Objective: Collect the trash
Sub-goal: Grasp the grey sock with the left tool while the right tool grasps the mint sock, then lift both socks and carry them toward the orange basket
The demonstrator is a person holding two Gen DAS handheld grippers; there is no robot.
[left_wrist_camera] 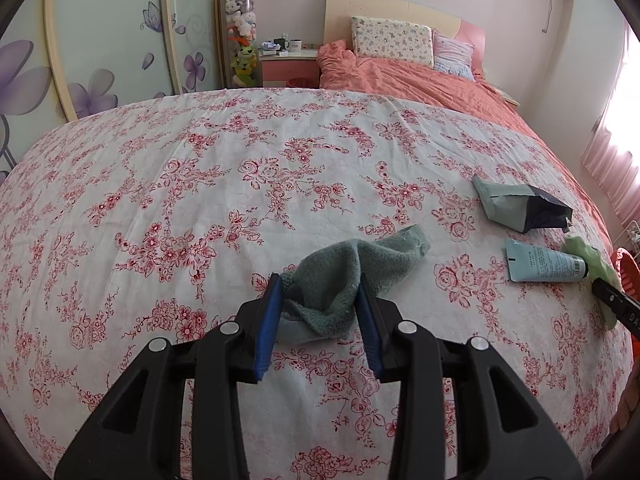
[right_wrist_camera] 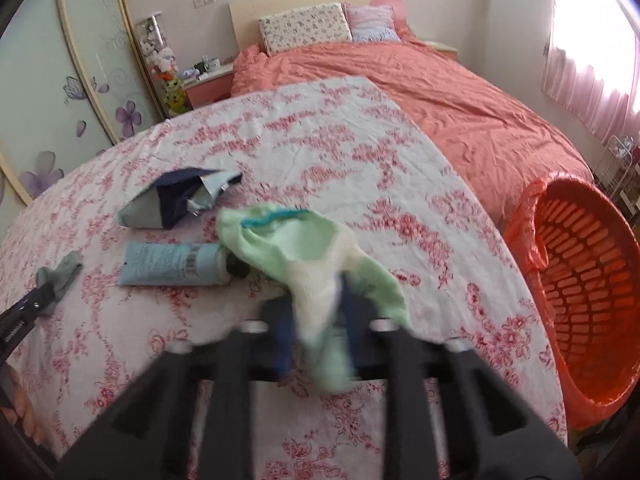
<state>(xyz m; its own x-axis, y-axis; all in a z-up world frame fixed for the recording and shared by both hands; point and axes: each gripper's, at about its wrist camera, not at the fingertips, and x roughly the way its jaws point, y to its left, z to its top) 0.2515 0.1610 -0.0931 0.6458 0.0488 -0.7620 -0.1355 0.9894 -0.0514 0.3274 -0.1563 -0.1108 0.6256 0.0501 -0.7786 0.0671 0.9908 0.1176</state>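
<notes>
My left gripper (left_wrist_camera: 318,294) is shut on a grey-green sock (left_wrist_camera: 348,276), which still rests on the floral sheet (left_wrist_camera: 200,200). My right gripper (right_wrist_camera: 316,312) is shut on a light green sock (right_wrist_camera: 304,248) and holds it above the sheet; this view is blurred. A light blue tube (left_wrist_camera: 544,266) lies right of the left gripper and also shows in the right wrist view (right_wrist_camera: 172,264). A crumpled grey and dark blue packet (left_wrist_camera: 520,204) lies beyond it, also seen in the right wrist view (right_wrist_camera: 180,200).
An orange laundry basket (right_wrist_camera: 580,300) with an orange bag liner stands right of the bed edge. An orange duvet (right_wrist_camera: 440,92) and pillows cover the far half of the bed. A nightstand (left_wrist_camera: 288,64) and wardrobe doors stand at the left.
</notes>
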